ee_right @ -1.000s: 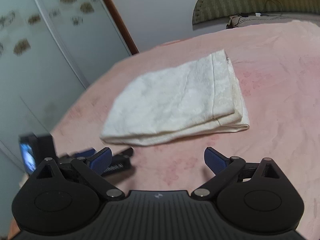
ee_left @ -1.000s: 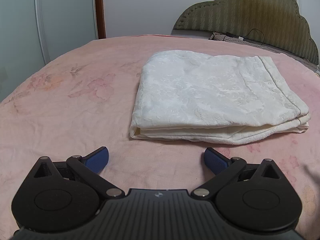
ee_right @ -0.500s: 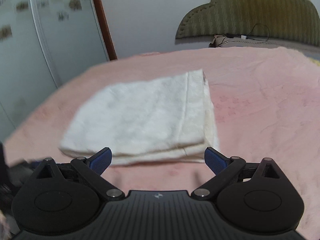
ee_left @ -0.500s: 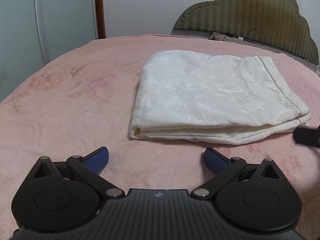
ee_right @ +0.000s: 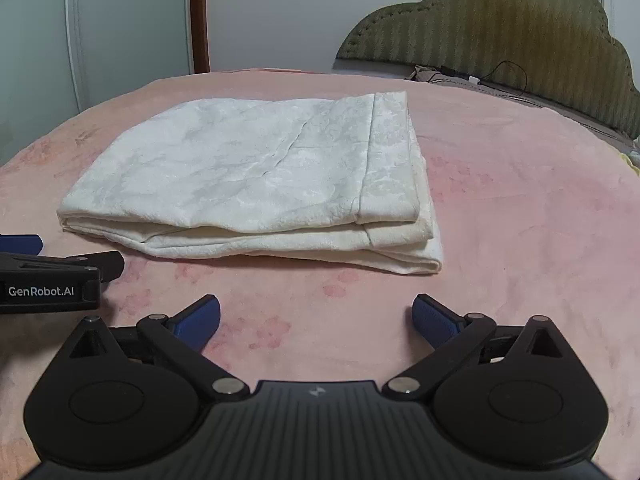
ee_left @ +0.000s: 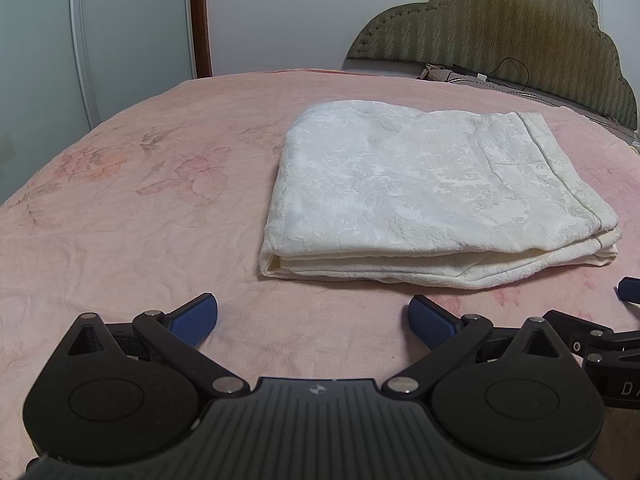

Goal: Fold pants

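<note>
Evidently the folding is complete or very nearly so. The pants (ee_left: pixel 432 196), cream with a woven pattern, lie on the bed (ee_left: pixel 140 208) as a compact rectangular stack of several layers, toward the headboard side of the middle, edges roughly aligned. One lower layer juts slightly past the top one at the corner nearest the right claw (ee_right: pixel 316 316); squaring that corner is the only work I judge possibly outstanding.

The left claw (ee_left: pixel 312 316) rests low near the foot edge of the bed, jaws spread wide, holding nothing and well short of the stack. The right claw sits just beside it, likewise spread wide and empty, not touching the cloth.

Surface: a pink bedspread with a faded flower print, lightly creased, otherwise flat under the stack.

Room: an olive scalloped headboard (ee_right: pixel 500 32) stands at the far edge, with a dark cable (ee_right: pixel 504 72) and small items at its base. A pale wardrobe door (ee_left: pixel 132 28) with flower decals and a brown door frame (ee_left: pixel 200 16) occupy the far left corner.
</note>
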{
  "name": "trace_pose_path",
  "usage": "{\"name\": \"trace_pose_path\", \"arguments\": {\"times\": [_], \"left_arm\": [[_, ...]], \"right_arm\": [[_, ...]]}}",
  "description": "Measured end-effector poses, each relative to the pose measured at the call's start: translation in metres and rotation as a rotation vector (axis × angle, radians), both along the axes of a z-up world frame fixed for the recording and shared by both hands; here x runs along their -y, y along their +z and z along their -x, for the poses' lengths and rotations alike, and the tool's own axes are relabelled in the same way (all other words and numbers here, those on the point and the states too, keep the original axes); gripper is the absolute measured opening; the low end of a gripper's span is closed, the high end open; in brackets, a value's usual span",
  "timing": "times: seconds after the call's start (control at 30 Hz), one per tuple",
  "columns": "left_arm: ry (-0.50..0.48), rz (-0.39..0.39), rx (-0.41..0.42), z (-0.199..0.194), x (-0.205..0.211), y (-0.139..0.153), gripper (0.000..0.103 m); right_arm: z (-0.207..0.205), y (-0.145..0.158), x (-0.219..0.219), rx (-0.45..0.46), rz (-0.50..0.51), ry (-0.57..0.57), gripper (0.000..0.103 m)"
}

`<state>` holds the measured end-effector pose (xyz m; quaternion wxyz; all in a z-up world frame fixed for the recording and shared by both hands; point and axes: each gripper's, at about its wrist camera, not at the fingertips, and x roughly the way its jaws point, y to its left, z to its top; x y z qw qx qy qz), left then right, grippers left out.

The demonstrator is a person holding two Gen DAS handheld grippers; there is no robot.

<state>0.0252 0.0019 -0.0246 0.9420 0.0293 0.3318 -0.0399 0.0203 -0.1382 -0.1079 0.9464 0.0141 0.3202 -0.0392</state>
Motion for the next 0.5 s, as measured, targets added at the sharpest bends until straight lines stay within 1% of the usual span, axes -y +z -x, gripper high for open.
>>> {"name": "trace_pose_path", "arguments": {"times": [0.2,0.4,0.5], "left_arm": [[0.001,-0.001,0.001,-0.0002,0.0004,0.0001,0.103],[0.008,-0.001,0.000,0.0009,0.0006,-0.0003,0.103],[0.013,0.011,-0.004,0.0024,-0.0010,0.0006,0.103]], "right_arm": [[0.0002,0.0000,0.0010,-0.004,-0.008,-0.006,0.103],[-0.0028,-0.0005,-0.0035,0.005,0.028,-0.013,0.103],[-0.0026,-0.0008,-0.0013,0.003,0.016,-0.012,0.103]]}}
